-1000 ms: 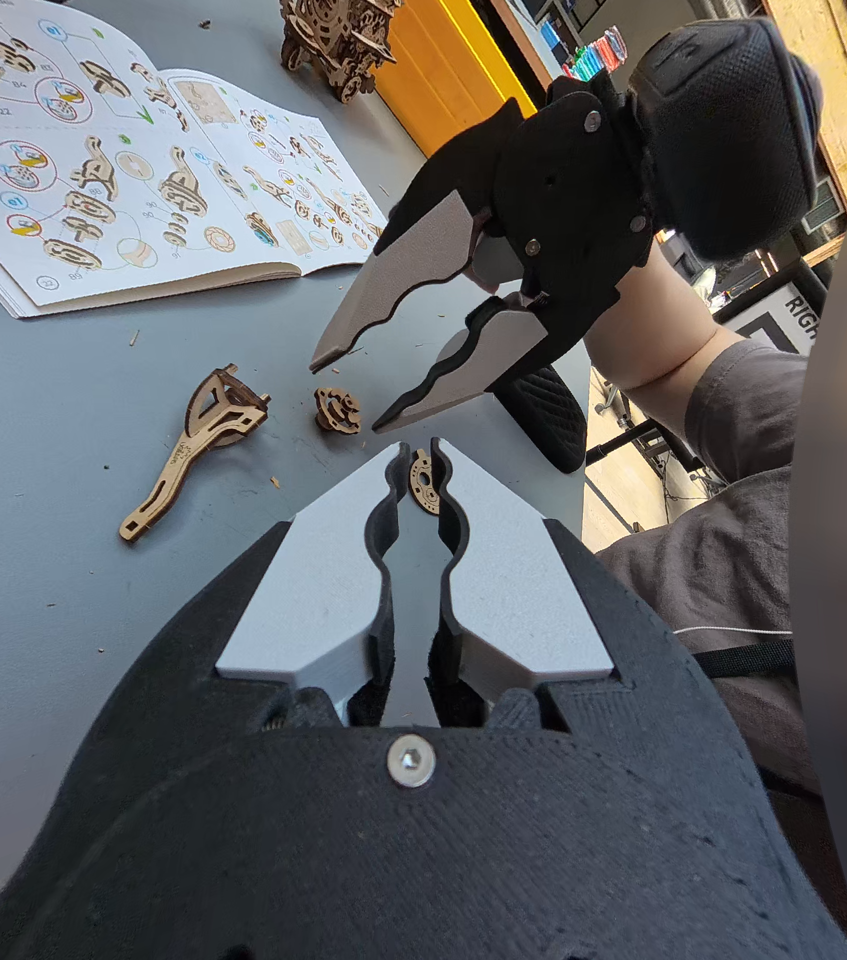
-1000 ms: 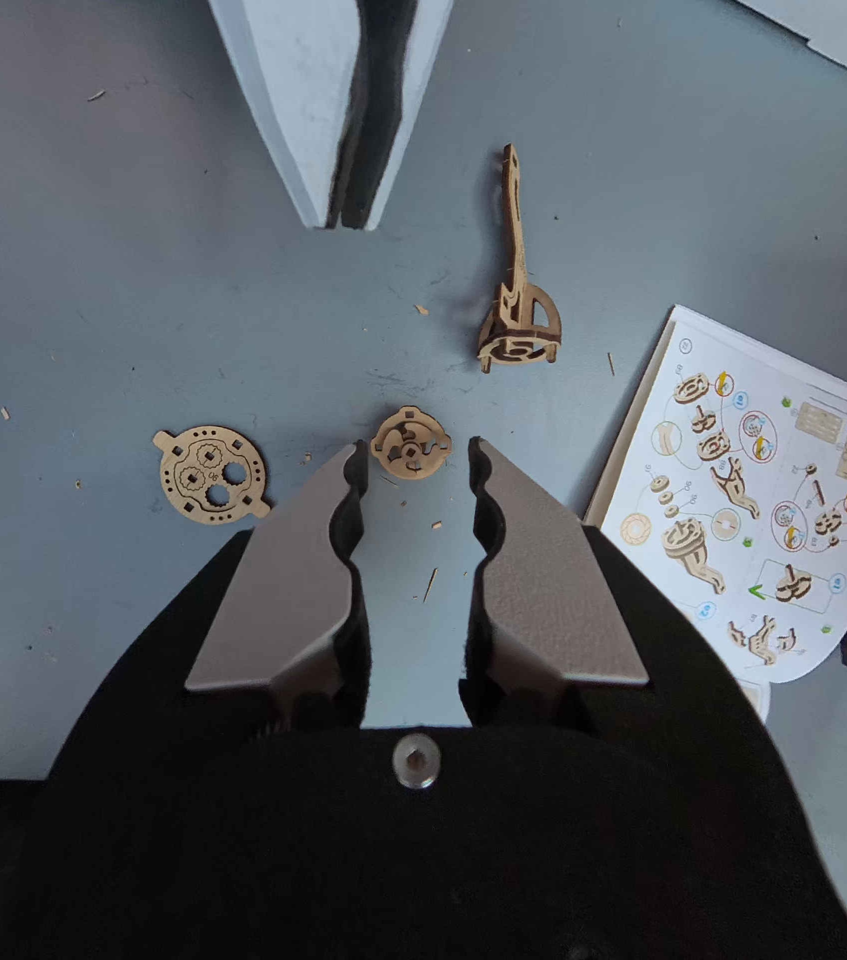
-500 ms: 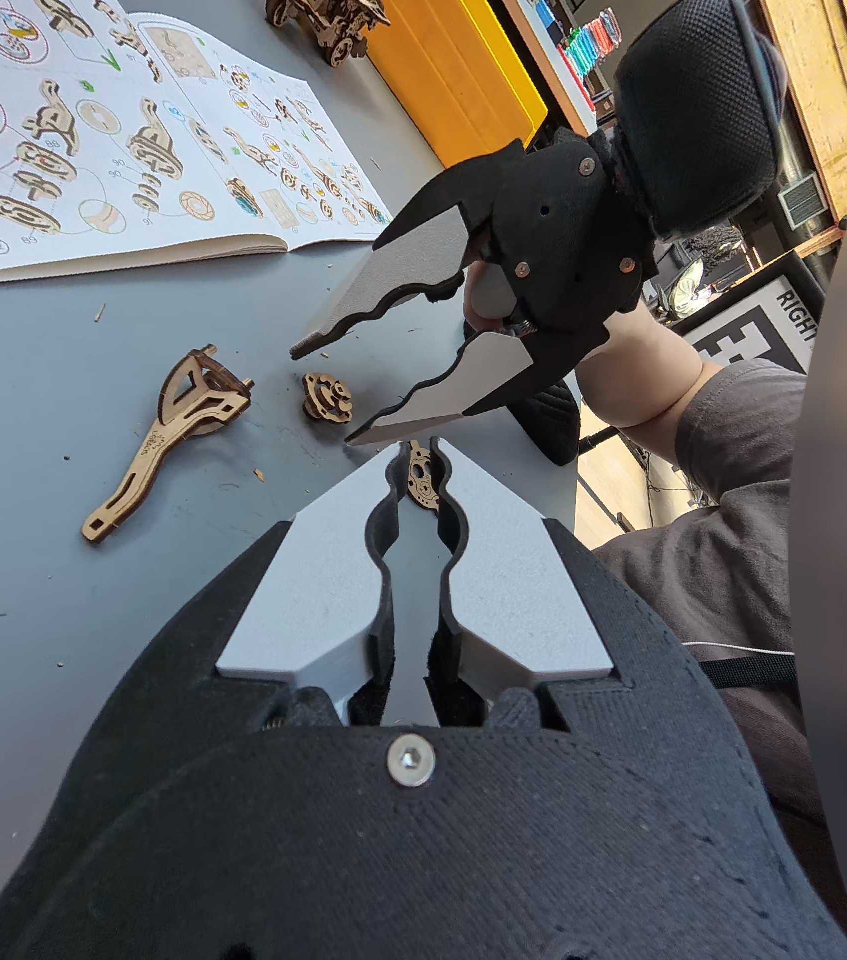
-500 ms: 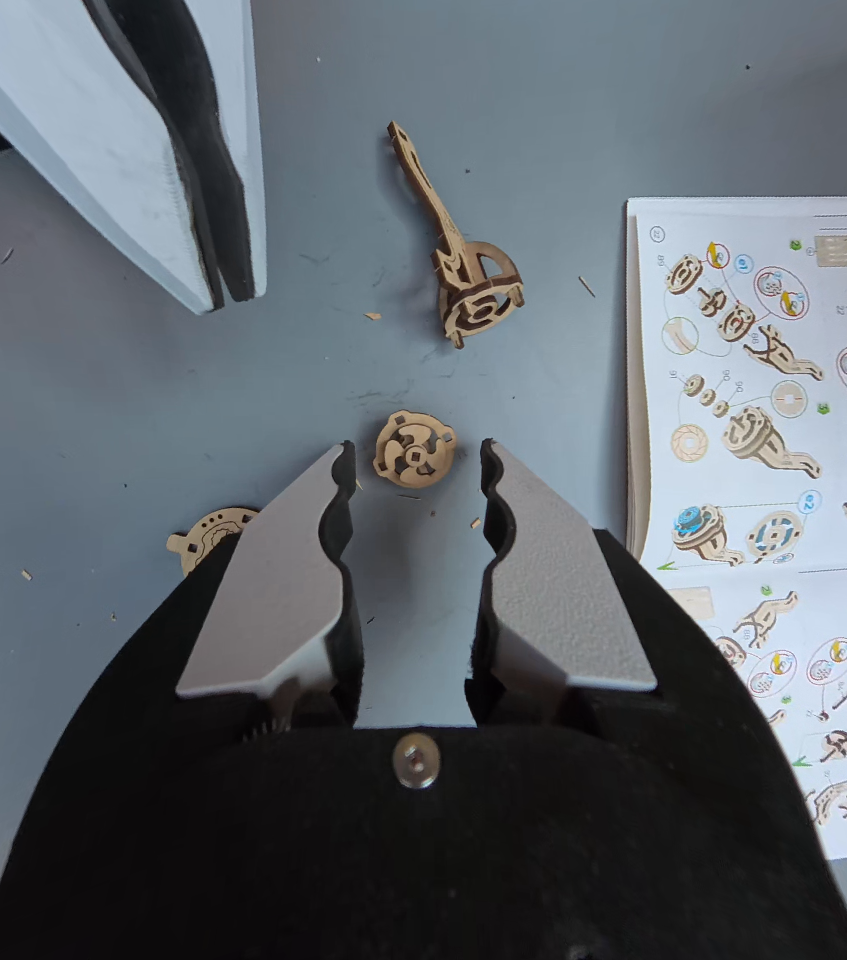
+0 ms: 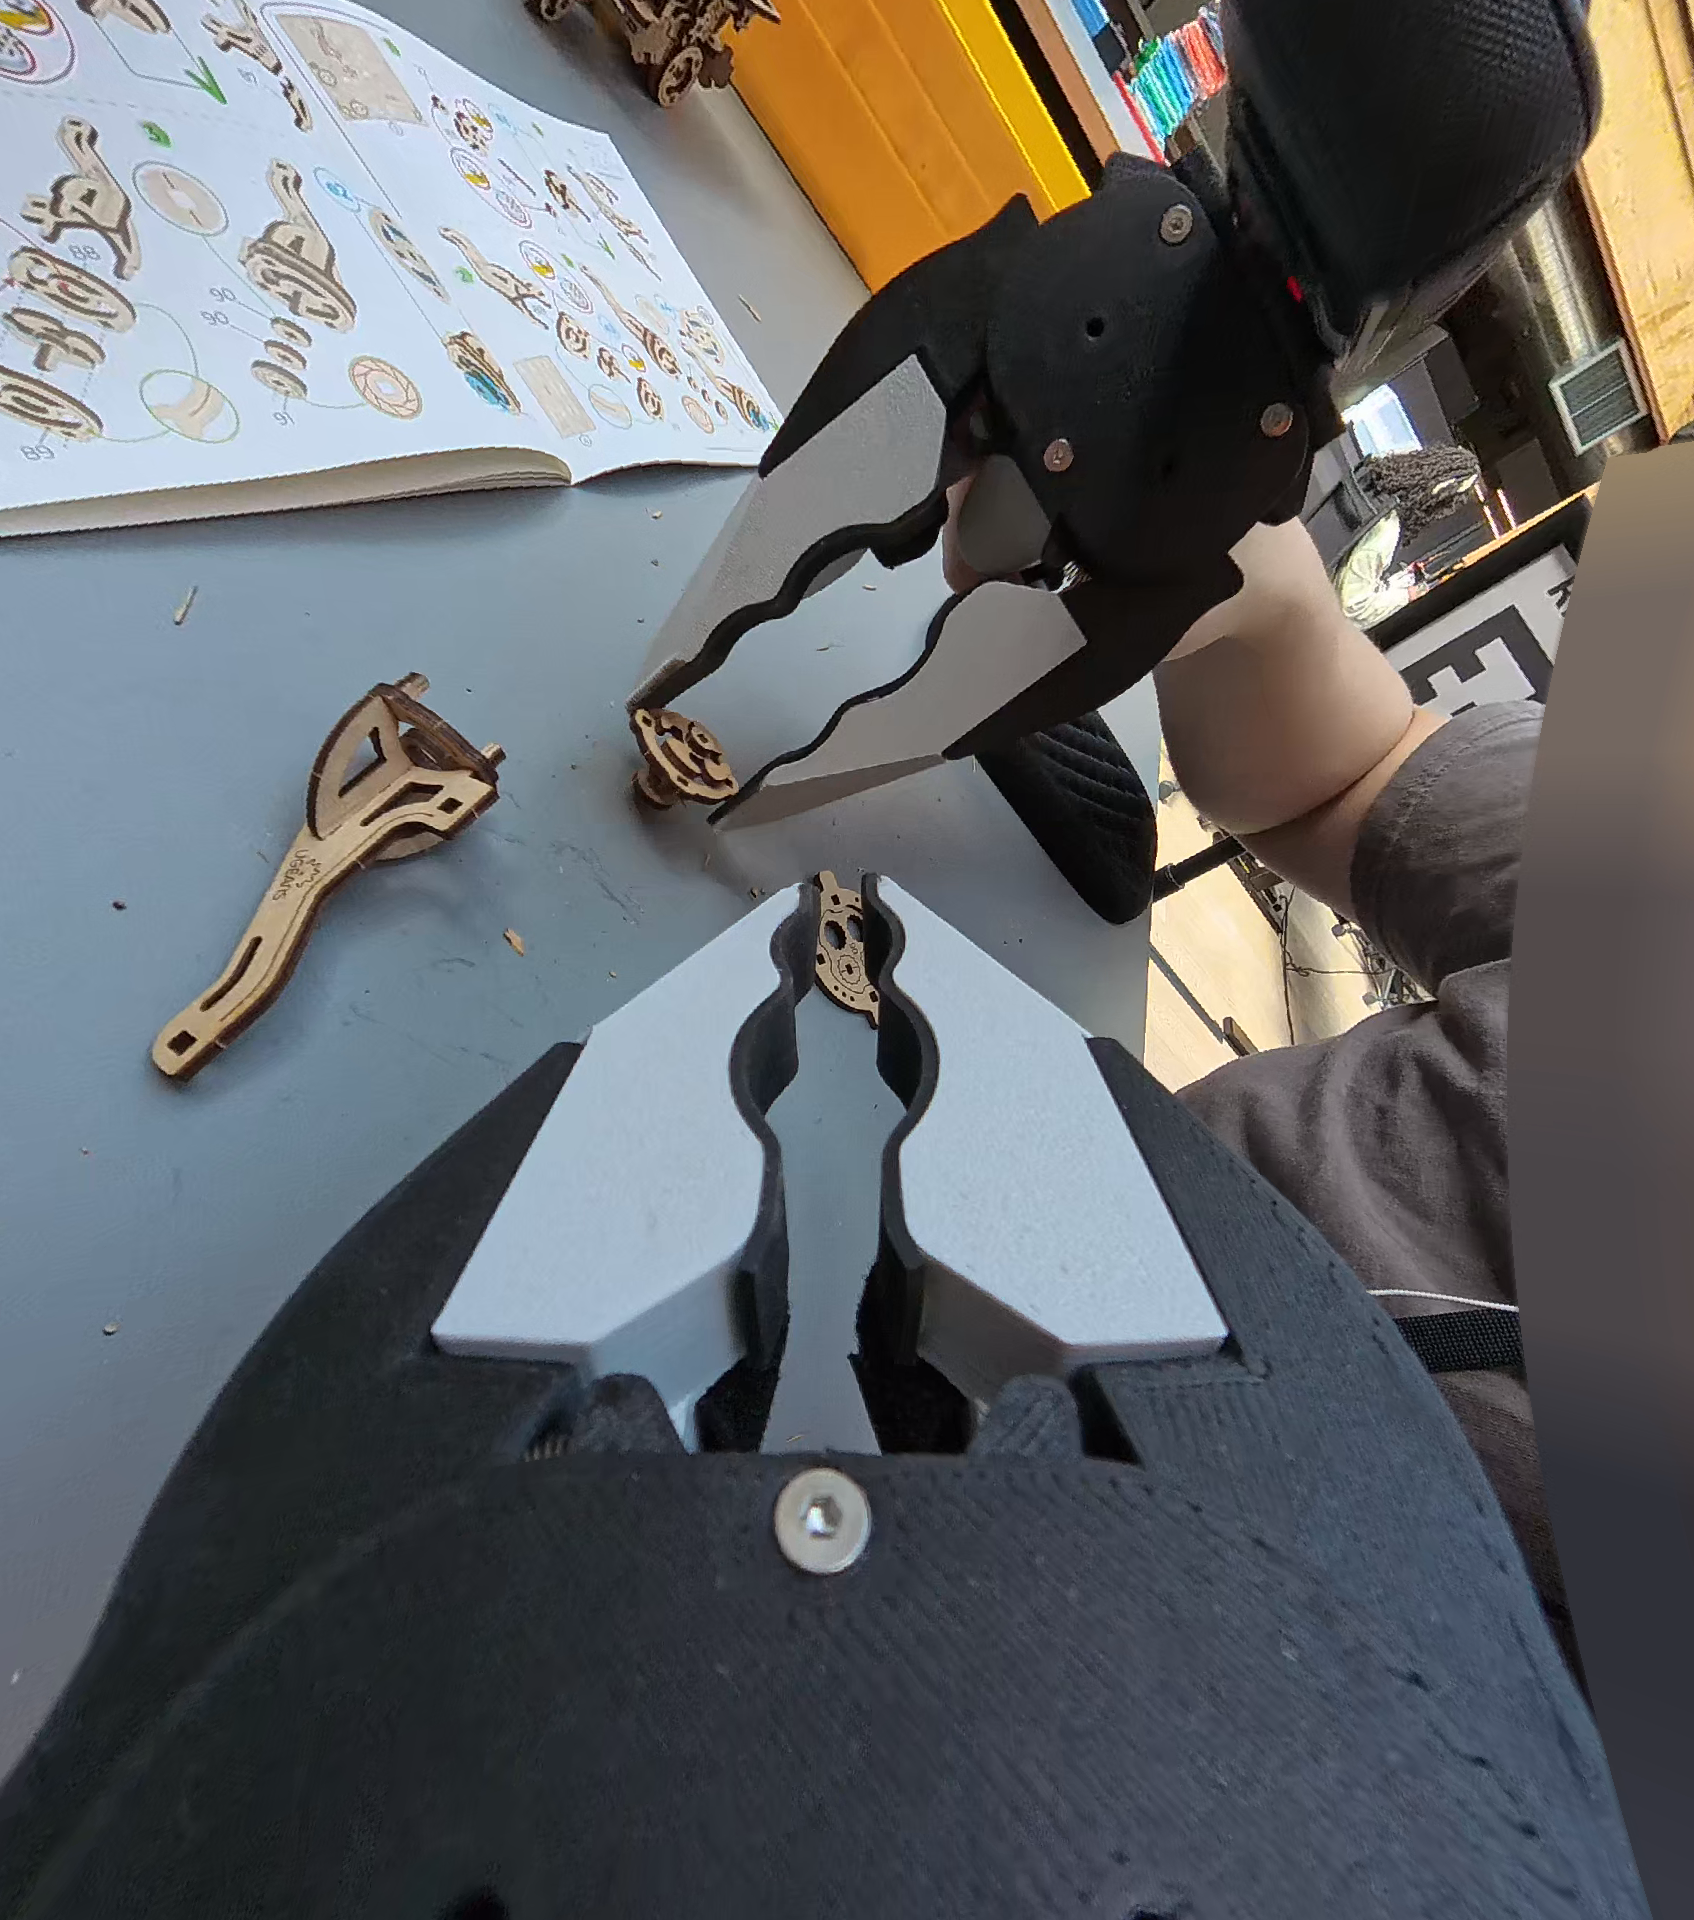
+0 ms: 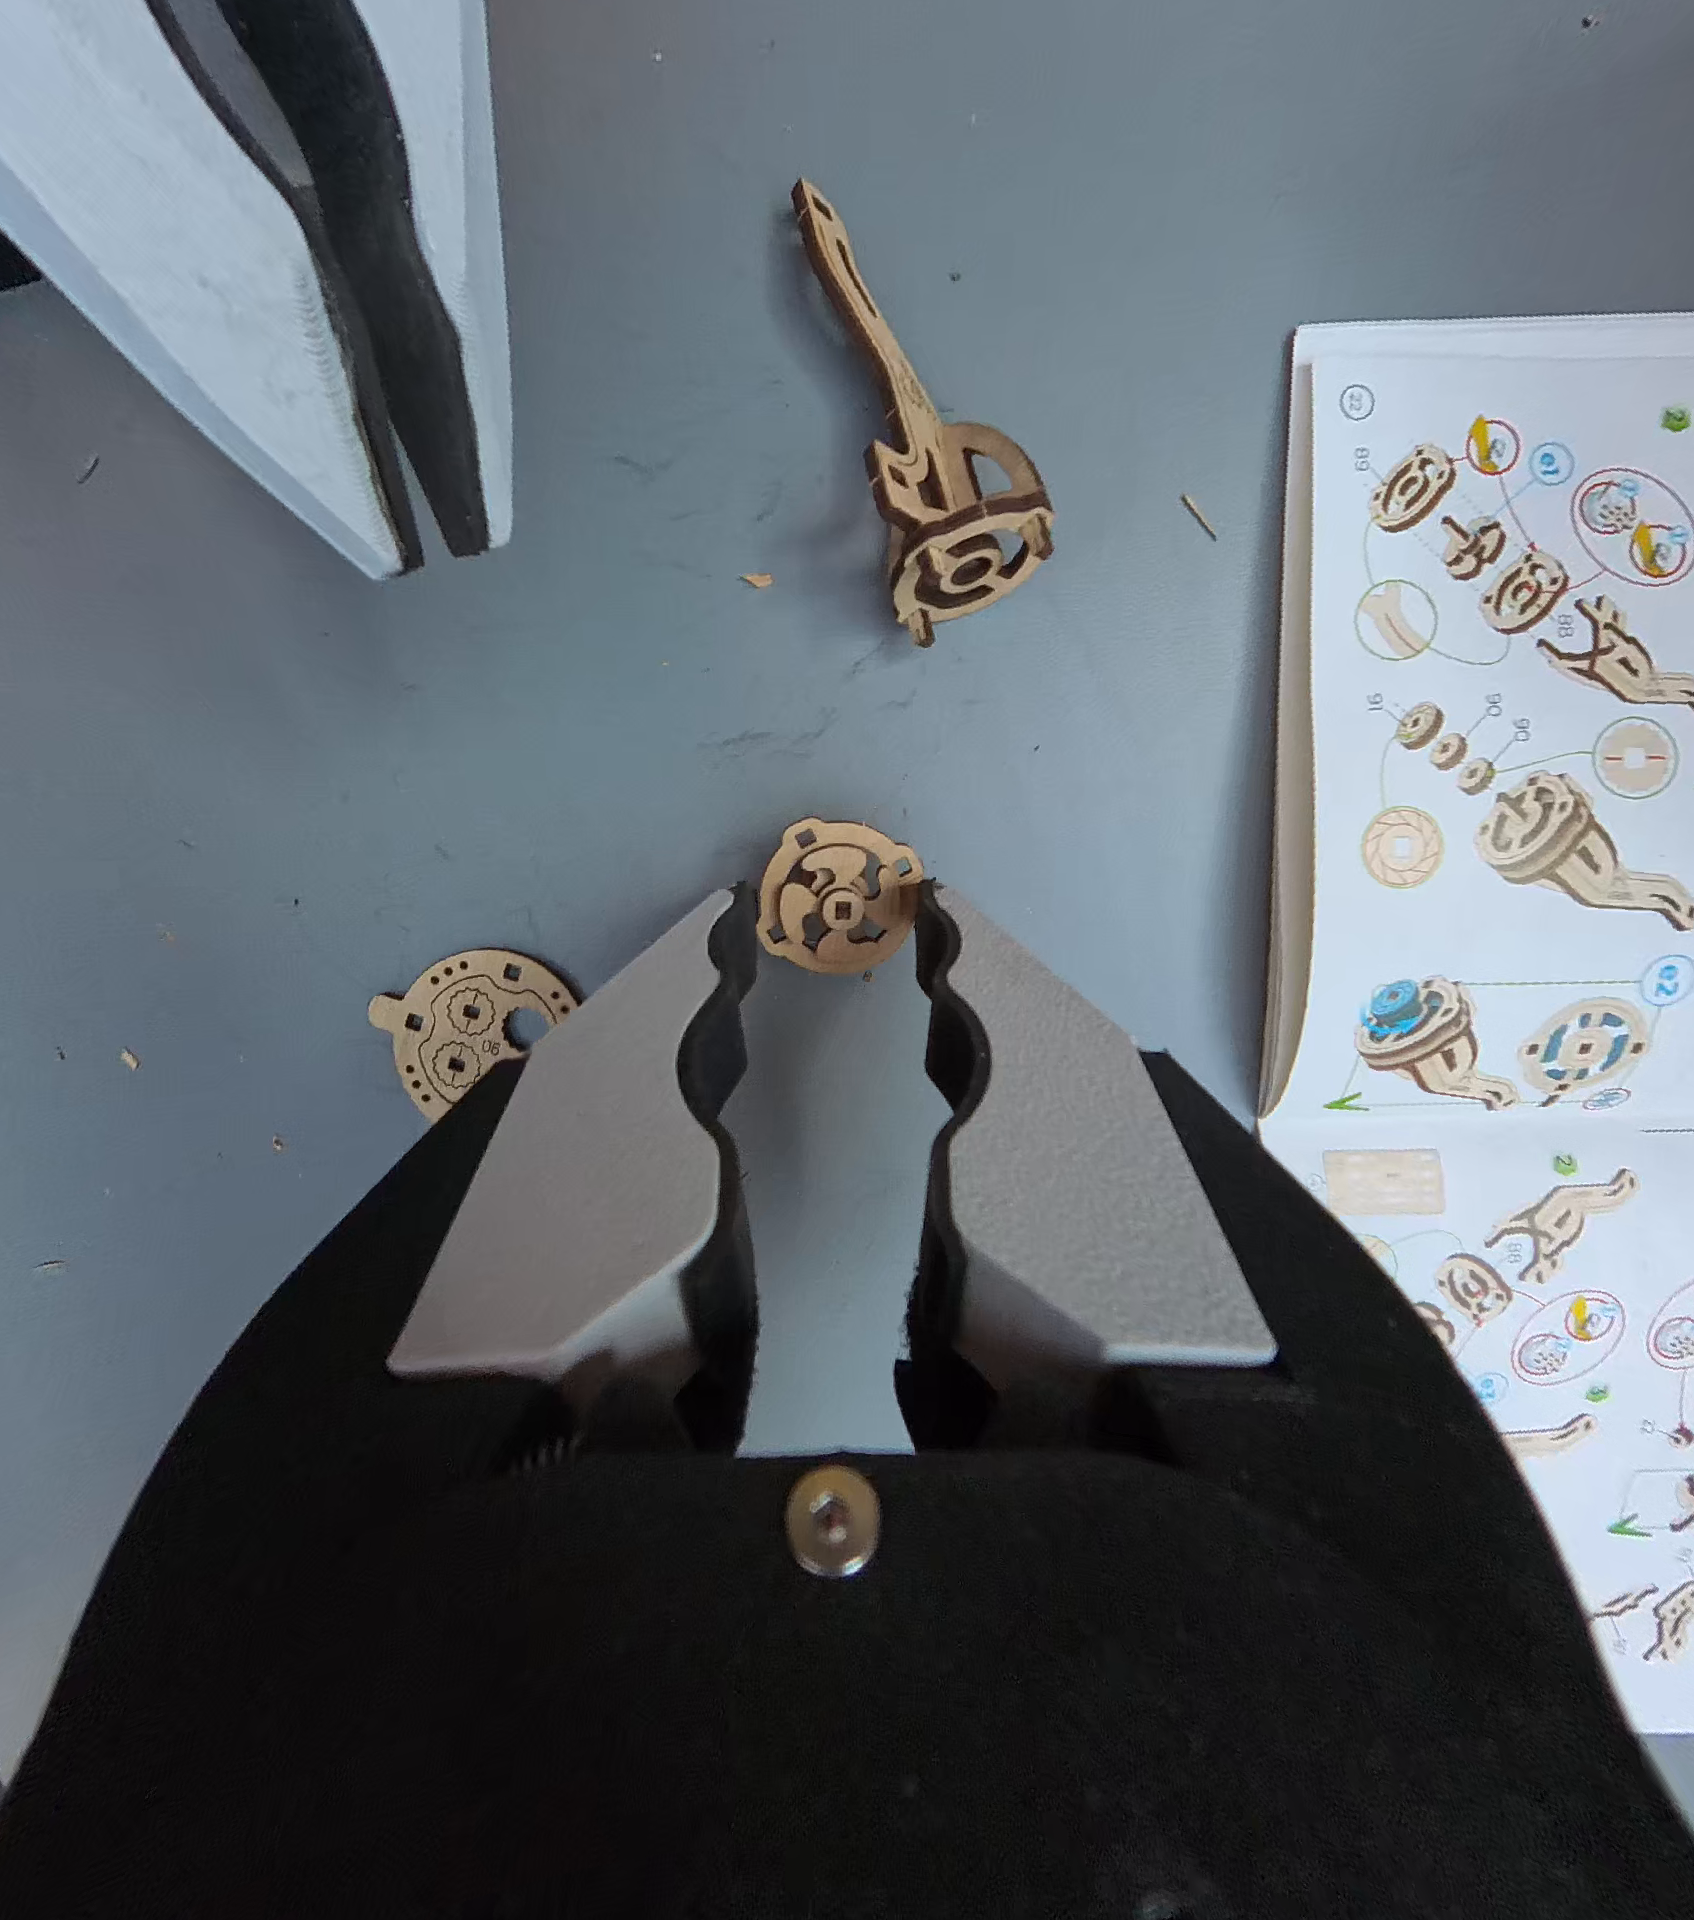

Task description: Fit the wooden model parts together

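Change since the earlier frames: the right tongs [image 6: 827,899] have come down from above the table to the round hub piece [image 6: 838,896], and their tips now bracket it where before it lay clear ahead of them; the left tongs [image 5: 838,899] have shifted little and keep their load.

Item 1. Left tongs: clenched on a thin perforated wooden disc [image 5: 845,951], held on edge between the tips, raised off the grey table [image 5: 43,1195]. In the right wrist view these tongs [image 6: 438,540] hang ahead and to the left of the right tongs.

Item 2. Right tongs: released, jaws apart. The right pad looks to touch the hub's rim; the left pad stands just off it. No grip yet. Seen from the left wrist view, the right tongs [image 5: 682,758] straddle the hub [image 5: 682,753], which stands on a short stub on the table.

Item 3. Lever-shaped sub-assembly with ringed head [image 6: 936,488]: already fitted from several pieces, lying well ahead of the right tongs, untouched.

Item 4. Flat round plate with square holes and tabs [image 6: 469,1029]: loose, just left of the right tongs, partly hidden under the left finger.

Item 5. Open instruction booklet [image 6: 1549,935]: to the right of the right tongs.

Progress, as judged: one sub-assembly done; one disc in hand; hub about to be gripped. Left to do: close on the hub, join disc to hub, then deal with the plate and lever. Early to middle stage.
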A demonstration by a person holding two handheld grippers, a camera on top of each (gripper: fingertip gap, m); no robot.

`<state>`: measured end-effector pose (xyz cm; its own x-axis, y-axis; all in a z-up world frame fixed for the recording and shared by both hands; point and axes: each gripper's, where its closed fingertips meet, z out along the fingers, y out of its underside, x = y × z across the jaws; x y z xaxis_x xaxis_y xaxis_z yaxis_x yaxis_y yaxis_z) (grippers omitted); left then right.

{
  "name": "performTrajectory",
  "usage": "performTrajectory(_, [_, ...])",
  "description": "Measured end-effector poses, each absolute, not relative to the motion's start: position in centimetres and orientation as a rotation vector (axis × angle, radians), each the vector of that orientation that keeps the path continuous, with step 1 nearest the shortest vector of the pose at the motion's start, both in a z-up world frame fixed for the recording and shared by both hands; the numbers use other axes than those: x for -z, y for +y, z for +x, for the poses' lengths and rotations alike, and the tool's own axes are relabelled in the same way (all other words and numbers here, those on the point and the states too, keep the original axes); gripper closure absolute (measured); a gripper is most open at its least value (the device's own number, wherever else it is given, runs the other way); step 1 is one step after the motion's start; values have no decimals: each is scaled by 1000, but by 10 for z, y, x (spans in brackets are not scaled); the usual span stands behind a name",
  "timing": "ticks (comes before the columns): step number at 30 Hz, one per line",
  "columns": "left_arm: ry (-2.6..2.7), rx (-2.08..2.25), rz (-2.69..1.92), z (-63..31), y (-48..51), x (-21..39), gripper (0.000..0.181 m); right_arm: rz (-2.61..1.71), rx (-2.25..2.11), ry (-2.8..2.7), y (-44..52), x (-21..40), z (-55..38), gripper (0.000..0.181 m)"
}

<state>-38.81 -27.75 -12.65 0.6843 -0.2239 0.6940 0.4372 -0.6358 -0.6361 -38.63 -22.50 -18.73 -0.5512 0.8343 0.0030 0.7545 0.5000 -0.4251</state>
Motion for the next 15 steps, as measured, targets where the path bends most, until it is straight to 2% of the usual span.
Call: performTrajectory(15, [-171,986,-2060,-388,-277,132,175,-1261,-345,-2706,-217,195,-368,152])
